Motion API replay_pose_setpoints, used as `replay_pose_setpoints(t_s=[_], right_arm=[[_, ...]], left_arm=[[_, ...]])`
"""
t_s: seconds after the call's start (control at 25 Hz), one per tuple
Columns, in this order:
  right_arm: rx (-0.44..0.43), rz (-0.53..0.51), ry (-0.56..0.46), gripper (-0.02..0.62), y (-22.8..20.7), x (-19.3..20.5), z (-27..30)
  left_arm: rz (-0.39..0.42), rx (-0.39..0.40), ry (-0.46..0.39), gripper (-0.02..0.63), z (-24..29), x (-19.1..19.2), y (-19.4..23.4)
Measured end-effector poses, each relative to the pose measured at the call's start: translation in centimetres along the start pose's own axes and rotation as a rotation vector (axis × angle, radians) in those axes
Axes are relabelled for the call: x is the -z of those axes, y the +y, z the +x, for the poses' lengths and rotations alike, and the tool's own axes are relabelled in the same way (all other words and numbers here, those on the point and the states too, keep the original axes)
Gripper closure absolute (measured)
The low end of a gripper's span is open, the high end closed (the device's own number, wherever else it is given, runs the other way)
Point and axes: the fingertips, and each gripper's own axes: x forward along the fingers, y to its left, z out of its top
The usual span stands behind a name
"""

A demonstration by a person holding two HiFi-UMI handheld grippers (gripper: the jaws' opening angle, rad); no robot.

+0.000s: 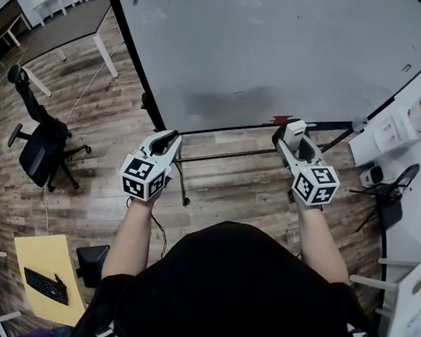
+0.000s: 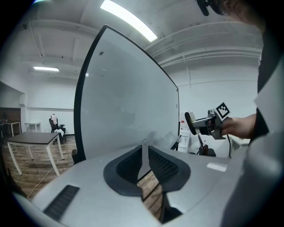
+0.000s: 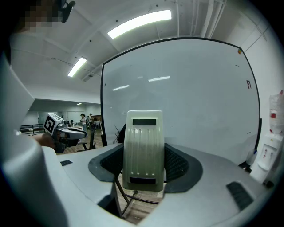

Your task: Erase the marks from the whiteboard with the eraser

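Observation:
A large whiteboard point(image 1: 275, 51) on a black-framed stand fills the top of the head view, with a faint grey smudge point(image 1: 225, 102) low on its surface. My right gripper point(image 1: 292, 135) is shut on a pale cream eraser point(image 3: 143, 148), held upright a little before the board's lower edge. The eraser point(image 1: 295, 129) shows at the jaw tips in the head view. My left gripper point(image 1: 167, 138) is shut with nothing in it, near the board's lower left part. The whiteboard point(image 2: 128, 106) and the right gripper point(image 2: 202, 124) appear in the left gripper view.
A black office chair point(image 1: 41, 146) stands on the wood floor at left. A yellow table point(image 1: 46, 278) carries a keyboard point(image 1: 47, 287). A dark desk point(image 1: 64, 29) is at upper left. White boxes point(image 1: 394, 131) and a dark chair point(image 1: 391, 194) sit at right.

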Motion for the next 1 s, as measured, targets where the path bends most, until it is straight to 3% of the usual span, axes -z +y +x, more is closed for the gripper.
replay_pose_setpoints(t_s=[1.0], right_arm=[[0.011,0.008,0.003,0.345,-0.2,0.2,1.2]], left_arm=[[-0.001,-0.007,-0.002,0.552,-0.2,0.3,1.0]])
